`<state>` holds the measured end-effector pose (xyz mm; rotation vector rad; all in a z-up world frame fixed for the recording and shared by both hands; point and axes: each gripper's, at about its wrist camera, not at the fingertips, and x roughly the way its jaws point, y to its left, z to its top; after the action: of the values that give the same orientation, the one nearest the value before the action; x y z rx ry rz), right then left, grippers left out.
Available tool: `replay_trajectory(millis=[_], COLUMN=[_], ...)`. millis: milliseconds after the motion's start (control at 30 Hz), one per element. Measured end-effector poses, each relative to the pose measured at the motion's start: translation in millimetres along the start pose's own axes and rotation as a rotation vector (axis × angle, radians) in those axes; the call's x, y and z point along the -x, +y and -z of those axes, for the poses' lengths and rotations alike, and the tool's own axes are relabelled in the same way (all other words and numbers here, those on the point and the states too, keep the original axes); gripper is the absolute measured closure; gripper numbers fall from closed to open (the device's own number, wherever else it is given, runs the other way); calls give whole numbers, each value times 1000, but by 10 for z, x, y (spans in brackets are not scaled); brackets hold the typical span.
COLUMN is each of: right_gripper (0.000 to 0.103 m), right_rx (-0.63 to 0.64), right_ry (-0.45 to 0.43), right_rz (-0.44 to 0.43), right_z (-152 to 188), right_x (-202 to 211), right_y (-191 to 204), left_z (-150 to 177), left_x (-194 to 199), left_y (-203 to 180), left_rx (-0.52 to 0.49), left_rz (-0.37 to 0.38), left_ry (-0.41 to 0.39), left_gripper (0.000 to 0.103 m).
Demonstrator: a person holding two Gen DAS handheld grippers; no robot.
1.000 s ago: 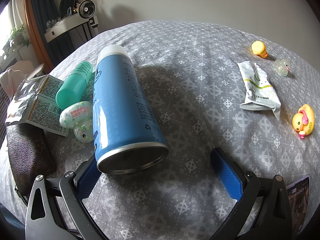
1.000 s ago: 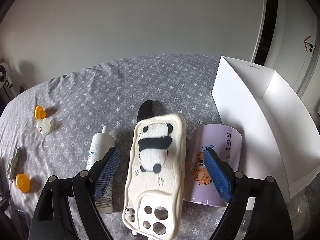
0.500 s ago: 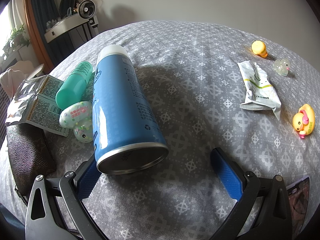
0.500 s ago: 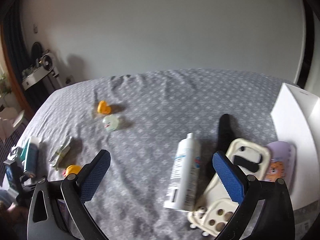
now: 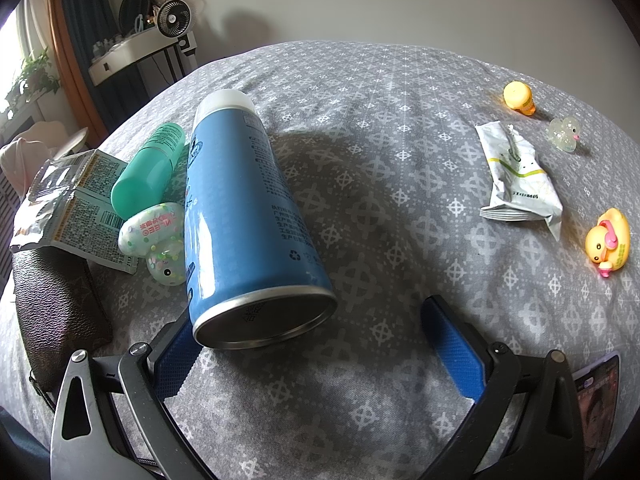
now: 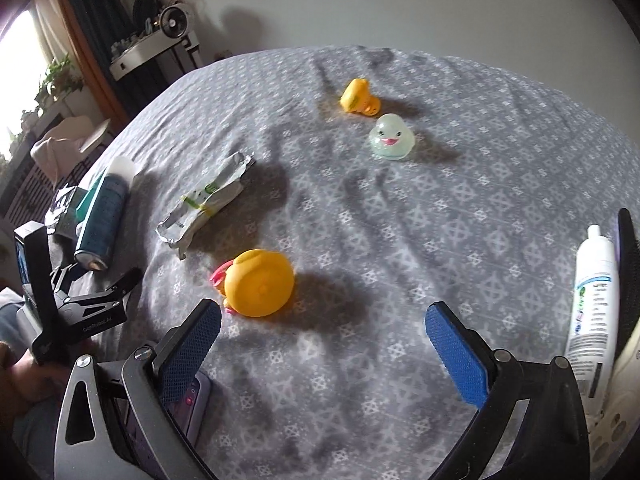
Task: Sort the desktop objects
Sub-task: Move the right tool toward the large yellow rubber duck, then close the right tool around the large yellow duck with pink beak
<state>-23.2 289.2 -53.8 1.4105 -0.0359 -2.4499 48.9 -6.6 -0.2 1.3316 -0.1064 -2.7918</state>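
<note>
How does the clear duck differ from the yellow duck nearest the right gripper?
The clear duck is translucent pale green; the yellow duck is opaque with pink trim. The clear duck faces the right-wrist camera, while the yellow duck shows it its back. The clear duck sits farther off; the yellow duck lies just ahead of the open right gripper. Both rest on the grey cloth.

Legible marks: the egg-shaped capsule (image 5: 150,226) is showing red lettering, reading roughly "NLEEO", inverted. The blue spray can (image 5: 244,216) is carrying a recycling symbol beside small white print, unreadable. The foil sachet (image 5: 68,200) is displaying a barcode; its digits are not resolving.
</note>
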Motion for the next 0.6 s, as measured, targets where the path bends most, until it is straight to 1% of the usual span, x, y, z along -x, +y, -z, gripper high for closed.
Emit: replay_trajectory(millis=[67,200,333,467,600], right_gripper=[0,0,0,0,0], right_rx=[15,58,67,105,131], right_ry=[17,24,35,72,81], right_rz=[-3,-18,-37,-30,-5], right_z=[-25,-66,-143,-186,-179], right_x=[-97,-216,-356,-520,-604], right_y=[82,216,334,441,481], left_z=[0,0,0,-1,-1], left_x=[-1,0,0,-2,-2], left_y=[0,0,-1,-2,-2], left_rx=[0,0,0,0,0], left_rz=[0,0,0,0,0], left_ry=[0,0,0,0,0], left_gripper=[0,0,0,0,0])
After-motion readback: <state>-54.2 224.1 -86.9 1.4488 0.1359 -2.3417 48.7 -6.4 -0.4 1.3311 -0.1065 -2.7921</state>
